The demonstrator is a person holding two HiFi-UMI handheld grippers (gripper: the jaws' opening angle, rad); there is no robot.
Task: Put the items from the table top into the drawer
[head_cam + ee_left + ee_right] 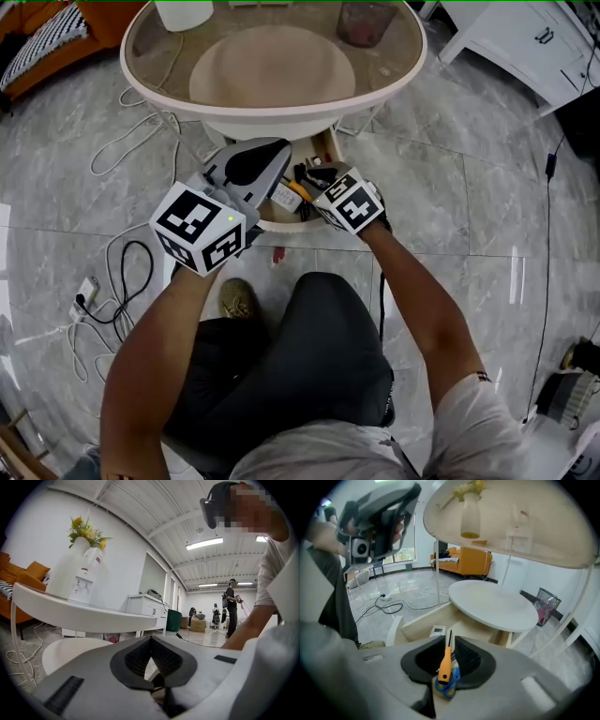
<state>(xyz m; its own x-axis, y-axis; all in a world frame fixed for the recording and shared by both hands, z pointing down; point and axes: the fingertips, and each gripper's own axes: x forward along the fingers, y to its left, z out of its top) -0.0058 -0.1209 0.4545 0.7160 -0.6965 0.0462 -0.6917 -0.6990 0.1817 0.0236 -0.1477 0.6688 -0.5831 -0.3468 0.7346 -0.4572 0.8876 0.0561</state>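
The round glass-topped table (pixel 412 75) has its wooden drawer (pixel 327 147) pulled out toward me. My right gripper (pixel 317 176) dips into the drawer (pixel 419 623), its jaws narrowed around an orange-handled screwdriver (pixel 445 663) that points forward along them. A blue loop (pixel 446 687) shows just under the handle. A small white device (pixel 437 630) lies in the drawer ahead. My left gripper (pixel 272 155) hovers level beside the drawer at the left, its fingertips (pixel 151 638) meeting with nothing seen between them. A white vase (pixel 183 11) stands on the table top.
The lower round shelf (pixel 492 603) sits behind the drawer. A dark bin (pixel 546 604) stands on the floor beyond the table. Cables (pixel 122 272) trail over the floor at the left, and a white cabinet (pixel 525 47) is at the far right. My knees (pixel 309 347) are close below the drawer.
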